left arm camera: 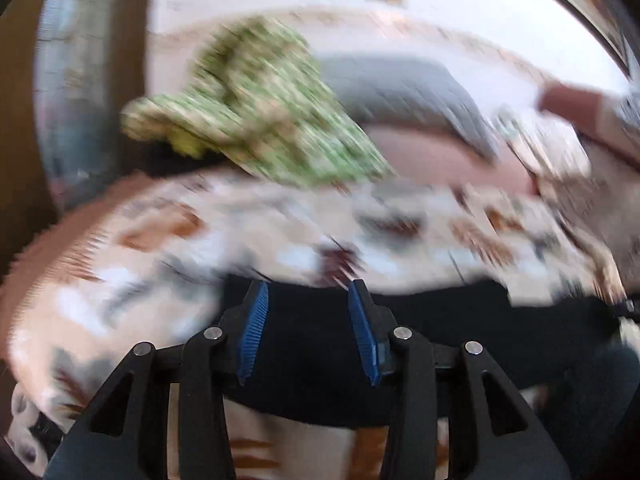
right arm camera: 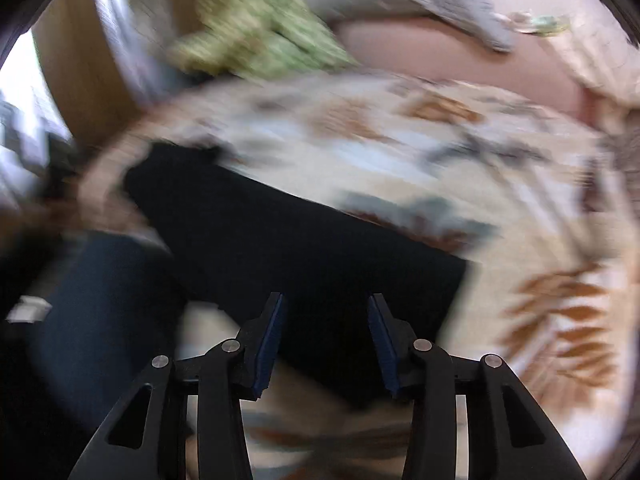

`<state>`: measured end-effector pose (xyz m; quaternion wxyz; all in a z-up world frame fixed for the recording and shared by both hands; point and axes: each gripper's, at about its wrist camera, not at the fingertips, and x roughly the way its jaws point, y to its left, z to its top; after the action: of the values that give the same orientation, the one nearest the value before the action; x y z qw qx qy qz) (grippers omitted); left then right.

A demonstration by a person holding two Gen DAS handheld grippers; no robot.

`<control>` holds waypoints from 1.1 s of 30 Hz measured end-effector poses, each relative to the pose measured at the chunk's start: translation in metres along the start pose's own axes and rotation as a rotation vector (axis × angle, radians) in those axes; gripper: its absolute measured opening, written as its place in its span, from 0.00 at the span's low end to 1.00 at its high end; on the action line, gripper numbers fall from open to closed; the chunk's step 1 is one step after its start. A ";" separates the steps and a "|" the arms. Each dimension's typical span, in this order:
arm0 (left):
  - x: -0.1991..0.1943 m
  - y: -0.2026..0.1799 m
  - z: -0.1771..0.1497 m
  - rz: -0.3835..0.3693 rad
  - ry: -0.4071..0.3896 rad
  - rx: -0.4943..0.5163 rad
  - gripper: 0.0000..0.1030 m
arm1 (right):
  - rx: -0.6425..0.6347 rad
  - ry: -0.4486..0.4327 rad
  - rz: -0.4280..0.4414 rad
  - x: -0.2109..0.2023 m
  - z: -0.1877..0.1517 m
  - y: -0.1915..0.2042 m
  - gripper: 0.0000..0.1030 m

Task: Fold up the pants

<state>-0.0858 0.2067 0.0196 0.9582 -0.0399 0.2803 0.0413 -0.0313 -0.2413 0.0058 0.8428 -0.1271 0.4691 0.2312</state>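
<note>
Black pants (left arm camera: 440,332) lie flat on a leaf-patterned bedspread (left arm camera: 160,248), as a dark band across the near part of the left wrist view. My left gripper (left arm camera: 307,292) is open and empty, its blue pads (left arm camera: 252,328) just above the pants' far edge. In the right wrist view the pants (right arm camera: 288,248) show as a dark folded slab running from upper left to lower right. My right gripper (right arm camera: 325,304) is open and empty over their near part. Both views are motion-blurred.
A green patterned cloth (left arm camera: 260,120) and a grey cloth (left arm camera: 408,92) lie at the far side of the bed, with a pink pillow (left arm camera: 440,156) beside them. A wooden post (right arm camera: 80,60) stands at the left. A dark blue garment (right arm camera: 100,320) shows at the lower left.
</note>
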 end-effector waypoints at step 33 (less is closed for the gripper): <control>0.034 0.008 -0.038 0.074 0.094 -0.026 0.48 | 0.425 0.006 0.026 0.028 0.002 -0.077 0.04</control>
<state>-0.0786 0.2132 -0.0305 0.9412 -0.0436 0.3256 0.0784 0.0222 -0.2994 -0.0169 0.8462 0.0589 0.5115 0.1374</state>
